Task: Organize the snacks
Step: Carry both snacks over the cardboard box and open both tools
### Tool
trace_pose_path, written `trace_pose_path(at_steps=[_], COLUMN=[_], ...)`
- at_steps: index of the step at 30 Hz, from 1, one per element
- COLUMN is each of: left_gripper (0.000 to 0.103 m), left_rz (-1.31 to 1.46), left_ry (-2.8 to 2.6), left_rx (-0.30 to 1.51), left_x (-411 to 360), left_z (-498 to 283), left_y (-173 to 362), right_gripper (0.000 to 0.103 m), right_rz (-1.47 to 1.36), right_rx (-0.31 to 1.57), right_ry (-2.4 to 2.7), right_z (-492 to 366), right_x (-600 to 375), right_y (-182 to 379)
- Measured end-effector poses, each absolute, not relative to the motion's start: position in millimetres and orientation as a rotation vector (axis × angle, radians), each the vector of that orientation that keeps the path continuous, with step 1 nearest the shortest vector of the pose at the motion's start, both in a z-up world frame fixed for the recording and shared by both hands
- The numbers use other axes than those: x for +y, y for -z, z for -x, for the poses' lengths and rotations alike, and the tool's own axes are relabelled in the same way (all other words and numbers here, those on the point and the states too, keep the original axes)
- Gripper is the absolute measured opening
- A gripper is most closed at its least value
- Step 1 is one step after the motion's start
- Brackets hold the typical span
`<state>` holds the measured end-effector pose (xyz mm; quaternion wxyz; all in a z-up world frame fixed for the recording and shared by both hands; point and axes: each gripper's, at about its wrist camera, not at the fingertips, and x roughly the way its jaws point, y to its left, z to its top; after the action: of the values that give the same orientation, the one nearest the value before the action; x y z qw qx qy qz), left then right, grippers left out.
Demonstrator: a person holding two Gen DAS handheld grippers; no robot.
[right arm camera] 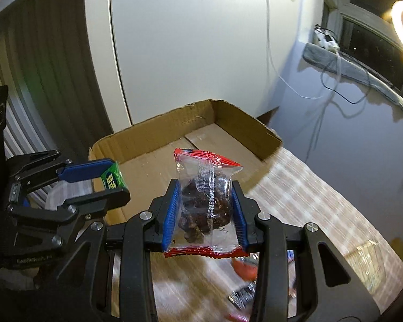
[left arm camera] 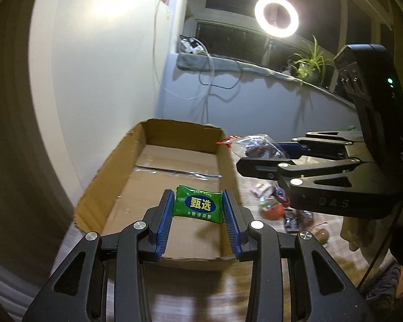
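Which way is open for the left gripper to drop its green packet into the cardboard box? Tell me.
Probably straight down: the left gripper holds the green packet above the open-topped cardboard box, with nothing between.

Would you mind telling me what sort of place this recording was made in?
Most likely a room in a home, set up for filming. A windowsill holds a potted plant and a power strip, a ring light shines by the dark window, and a cardboard box sits on a wood-grain table.
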<state>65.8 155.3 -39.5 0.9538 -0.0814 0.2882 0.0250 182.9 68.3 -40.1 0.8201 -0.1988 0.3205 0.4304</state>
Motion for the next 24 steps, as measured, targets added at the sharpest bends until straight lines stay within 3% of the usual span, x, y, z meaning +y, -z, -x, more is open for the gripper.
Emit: trace_pose_path(at_steps=[11,14,18,24], left_gripper=[0.037,0.039,0.051,0.051], left_rz=[0.2,0.205,0.208,0.211], left_ry=[-0.073,-0.08,-0.088,-0.096], left_rx=[0.601,0.603,0.602,0.599], left_x=[173.7,175.4,176.1,175.2], left_z=[-70.3,-70.3,-69.6,-67.6], left_y=[48.3,48.9,49.2,46.7], right_gripper=[0.038,0.043,0.066,0.066], right_rz=[0.438,0.439,0.433,0.42], right_rx=[0.72,0.716,0.7,0.69], right_ry=[-0.926,-0.924,-0.913,-0.901], right_z=[-196.1,-197.7,-197.9,-197.0], right_x=[102.3,103.4,103.3,96.1], right_y=[57.5,57.8,55.7,48.8])
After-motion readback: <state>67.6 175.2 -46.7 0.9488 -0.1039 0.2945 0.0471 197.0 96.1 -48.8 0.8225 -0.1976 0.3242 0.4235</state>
